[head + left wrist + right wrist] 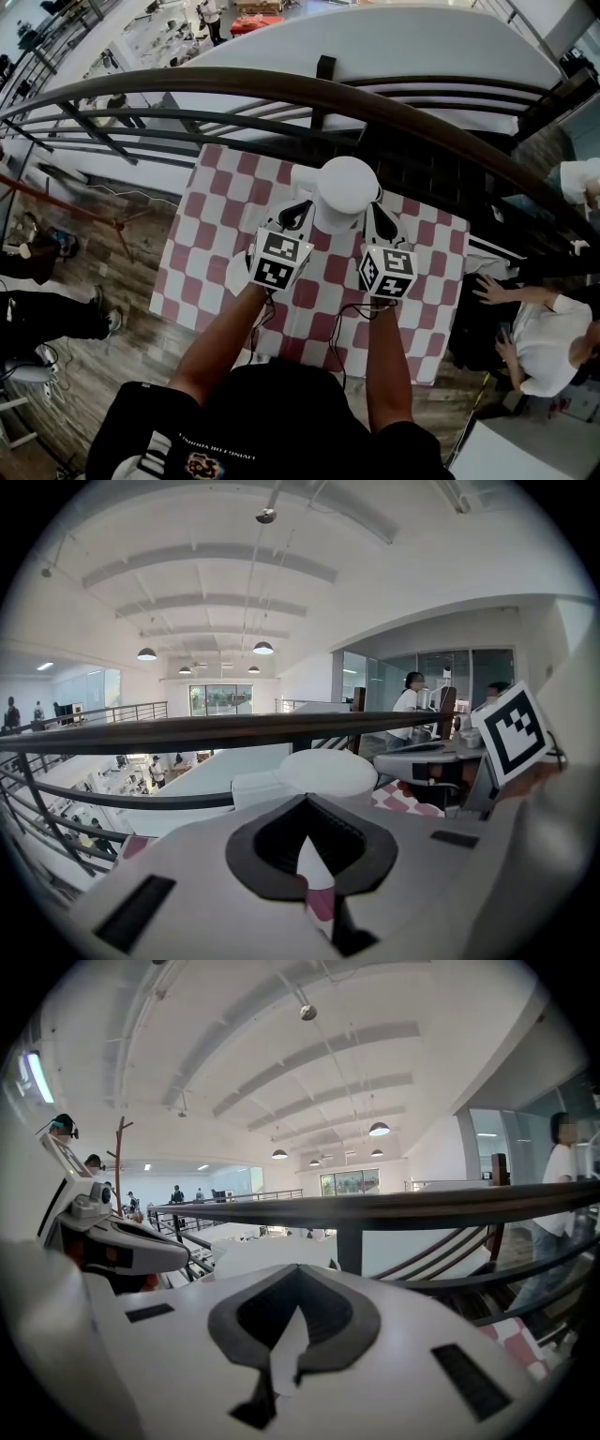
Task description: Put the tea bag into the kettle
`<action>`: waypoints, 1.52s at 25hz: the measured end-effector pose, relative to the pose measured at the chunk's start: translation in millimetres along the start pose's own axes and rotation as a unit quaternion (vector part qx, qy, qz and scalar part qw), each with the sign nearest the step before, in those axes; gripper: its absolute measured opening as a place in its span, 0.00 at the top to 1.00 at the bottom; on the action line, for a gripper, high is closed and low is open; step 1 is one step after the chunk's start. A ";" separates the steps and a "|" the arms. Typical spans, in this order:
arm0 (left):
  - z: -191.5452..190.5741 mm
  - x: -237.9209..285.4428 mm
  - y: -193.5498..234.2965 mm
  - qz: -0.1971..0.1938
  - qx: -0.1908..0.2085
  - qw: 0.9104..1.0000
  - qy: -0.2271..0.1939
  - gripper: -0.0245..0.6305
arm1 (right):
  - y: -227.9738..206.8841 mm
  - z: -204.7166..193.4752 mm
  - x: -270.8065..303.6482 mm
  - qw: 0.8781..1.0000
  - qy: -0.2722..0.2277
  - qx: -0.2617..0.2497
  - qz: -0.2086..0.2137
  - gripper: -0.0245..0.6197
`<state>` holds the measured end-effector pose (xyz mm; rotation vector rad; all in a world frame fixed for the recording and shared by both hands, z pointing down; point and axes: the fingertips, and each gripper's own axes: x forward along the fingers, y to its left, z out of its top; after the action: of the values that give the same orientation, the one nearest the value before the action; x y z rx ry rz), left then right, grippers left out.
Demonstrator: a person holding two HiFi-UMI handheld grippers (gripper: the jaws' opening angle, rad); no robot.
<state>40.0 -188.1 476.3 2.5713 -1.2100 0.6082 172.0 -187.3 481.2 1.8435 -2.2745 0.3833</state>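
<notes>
A white kettle (345,192) with a round lid stands at the far middle of the red-and-white checked table (202,244). My left gripper (296,214) is against its left side and my right gripper (378,217) against its right side, both pointing away from me. Both sets of jaws are shut, with nothing visible between them. In the left gripper view the kettle's lid (328,771) sits just beyond the left gripper (305,801). In the right gripper view the kettle (272,1255) shows pale behind the right gripper (298,1271). No tea bag shows in any view.
A dark curved railing (281,89) runs right behind the table, with a drop to a lower floor beyond it. A person in white (539,328) sits at a dark desk to the right. Wooden floor (103,253) lies left of the table.
</notes>
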 end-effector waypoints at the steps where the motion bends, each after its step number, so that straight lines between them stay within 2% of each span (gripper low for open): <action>1: 1.1 -0.9 0.1 0.000 0.001 1.000 -0.001 0.96 | -0.1 0.2 -1.4 1.000 0.000 0.000 0.000 0.94; 20: 13.6 -42.2 -7.6 -0.005 0.011 0.999 -0.029 0.96 | 26.4 21.1 -57.6 0.999 -0.032 -0.015 0.005 0.94; 38: -13.0 -105.7 -36.1 -0.017 0.020 0.999 -0.037 0.96 | 68.7 20.4 -130.8 0.998 -0.055 -0.018 0.017 0.94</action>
<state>4.1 -88.7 437.7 2.6632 -1.1862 0.5394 132.6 -59.0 416.4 1.8551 -2.3698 0.2490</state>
